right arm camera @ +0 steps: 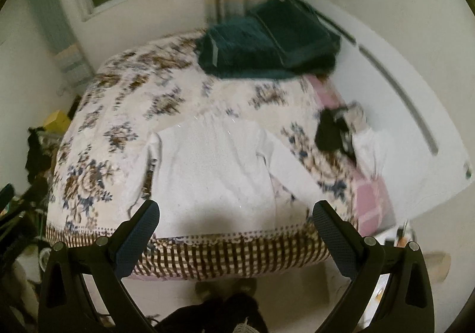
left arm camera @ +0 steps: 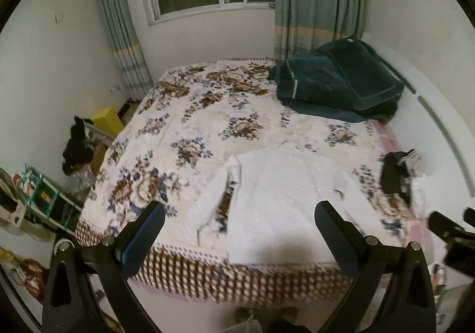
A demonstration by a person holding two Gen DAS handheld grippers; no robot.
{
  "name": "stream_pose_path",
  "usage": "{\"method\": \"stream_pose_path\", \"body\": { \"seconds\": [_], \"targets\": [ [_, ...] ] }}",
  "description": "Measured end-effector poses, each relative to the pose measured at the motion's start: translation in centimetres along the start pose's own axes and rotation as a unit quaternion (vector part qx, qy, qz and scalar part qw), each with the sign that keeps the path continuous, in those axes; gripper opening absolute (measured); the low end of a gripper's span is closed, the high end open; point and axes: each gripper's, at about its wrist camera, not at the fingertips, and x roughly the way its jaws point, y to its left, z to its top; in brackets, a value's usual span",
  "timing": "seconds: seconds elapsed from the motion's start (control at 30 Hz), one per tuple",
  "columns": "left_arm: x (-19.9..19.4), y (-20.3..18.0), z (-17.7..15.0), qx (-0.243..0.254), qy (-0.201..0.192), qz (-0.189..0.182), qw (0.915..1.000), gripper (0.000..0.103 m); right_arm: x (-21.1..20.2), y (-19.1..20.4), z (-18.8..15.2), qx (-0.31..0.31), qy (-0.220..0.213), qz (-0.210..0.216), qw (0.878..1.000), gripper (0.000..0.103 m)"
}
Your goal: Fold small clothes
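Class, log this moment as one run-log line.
left gripper: open, empty | right gripper: open, empty | white garment: flat on bed, unfolded

We look from both wrist cameras — held off the foot of the floral-quilted bed (left arm camera: 207, 113) — forward and down along it; both share the flat white garment (left arm camera: 285, 208) (right arm camera: 213, 172) and dark green folded blanket (left arm camera: 335, 86) (right arm camera: 261, 42).

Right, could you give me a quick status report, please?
Left gripper open, right gripper open, both empty. White shirt flat on bed, unfolded. Dark clothes pile off to its right, apart.
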Motion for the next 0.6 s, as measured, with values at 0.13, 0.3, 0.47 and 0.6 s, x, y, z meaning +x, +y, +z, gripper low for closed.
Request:
{"method": "stream_pose_path", "body": {
  "seconds": [0.13, 0.3, 0.47, 0.6],
  "targets": [
    [6.4, -0.5, -0.3, 0.010, 0.029, 0.003, 0.9995, 0.103, 9.3, -4.1, -0.4, 0.076, 0.057, -0.002, 0.995, 0.103],
    [14.7, -2.7, -1.1, 0.012, 0.059, 0.002, 0.9982, 0.103, 21.0, -12.4, -2.4, 0.187, 0.113, -0.031, 0.975, 0.103],
    [24.3, -6.8, -2.8, 0.028, 0.097, 0.039, 0.9941, 0.103, 34.8, -24.1, -6.4, 0.321, 0.173, -0.030, 0.931, 0.097],
    [31.3, -8.9, -4.4, 0.025, 0.137, 0.054, 0.9888, 0.103, 45.2, -32.8, -10.0, 0.400, 0.205, -0.039, 0.893, 0.092]
  ]
}}
